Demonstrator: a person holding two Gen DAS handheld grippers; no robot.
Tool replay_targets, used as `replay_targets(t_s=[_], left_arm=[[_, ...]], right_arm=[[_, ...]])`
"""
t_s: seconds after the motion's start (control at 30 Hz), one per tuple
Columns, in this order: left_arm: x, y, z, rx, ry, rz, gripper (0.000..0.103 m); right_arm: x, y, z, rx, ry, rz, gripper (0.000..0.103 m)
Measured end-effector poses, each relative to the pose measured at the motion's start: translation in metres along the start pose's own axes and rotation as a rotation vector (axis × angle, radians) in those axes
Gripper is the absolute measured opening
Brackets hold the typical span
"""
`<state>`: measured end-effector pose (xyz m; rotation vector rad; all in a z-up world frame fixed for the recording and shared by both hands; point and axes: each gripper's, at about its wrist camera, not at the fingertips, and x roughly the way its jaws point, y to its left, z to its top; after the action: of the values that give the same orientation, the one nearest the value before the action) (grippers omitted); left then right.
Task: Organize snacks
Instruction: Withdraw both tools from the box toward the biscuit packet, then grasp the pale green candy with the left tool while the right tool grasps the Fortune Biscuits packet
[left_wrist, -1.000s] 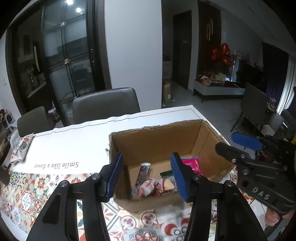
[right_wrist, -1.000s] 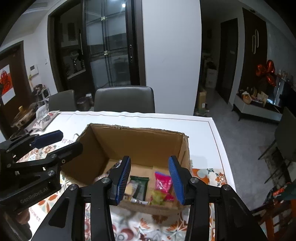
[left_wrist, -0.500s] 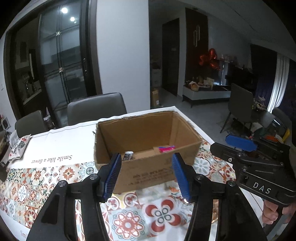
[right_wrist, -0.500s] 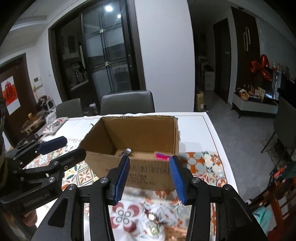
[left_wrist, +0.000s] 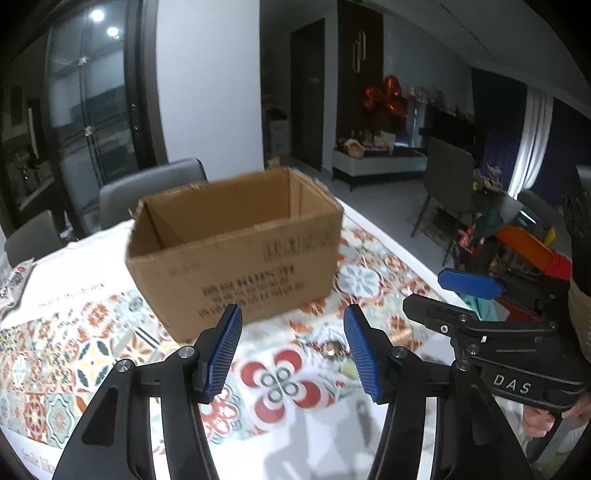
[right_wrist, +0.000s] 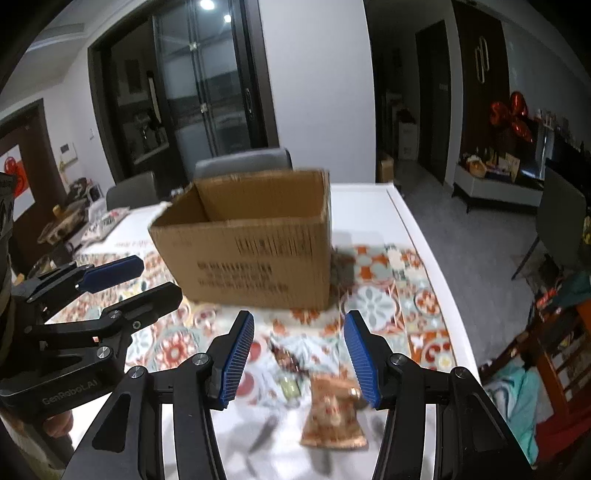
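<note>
Right wrist view puts the orange snack packet (right_wrist: 334, 413) on the bench (right_wrist: 417, 236) just ahead of our right gripper (right_wrist: 299, 354) — long axis pointing away from us. Both grippers gape empty; the left gripper (left_wrist: 293, 350) sits farther off, and the cardboard box (right_wrist: 251, 254) waits beyond.

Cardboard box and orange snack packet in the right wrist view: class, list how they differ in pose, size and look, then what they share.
The cardboard box stands upright with its top open; the orange snack packet lies flat. The box is far larger than the packet. The box is plain brown with black print; the packet is orange and patterned. Both rest on the patterned tablecloth.
</note>
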<state>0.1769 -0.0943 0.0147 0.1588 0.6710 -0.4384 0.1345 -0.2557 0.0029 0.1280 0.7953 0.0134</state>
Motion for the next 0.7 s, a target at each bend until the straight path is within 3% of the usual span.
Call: replay_targets(t_s=[0.47, 0.7], left_arm=[[0.062, -0.015, -0.054, 0.05, 0.17, -0.137, 0.056], [0.084, -0.017, -0.065, 0.07, 0.212, -0.18, 0.056]], right_arm=[[0.042, -0.02, -0.062, 0.022, 0.189, -0.033, 0.052], [0.058, -0.023, -0.07, 0.024, 0.231, -0.038, 0.052]])
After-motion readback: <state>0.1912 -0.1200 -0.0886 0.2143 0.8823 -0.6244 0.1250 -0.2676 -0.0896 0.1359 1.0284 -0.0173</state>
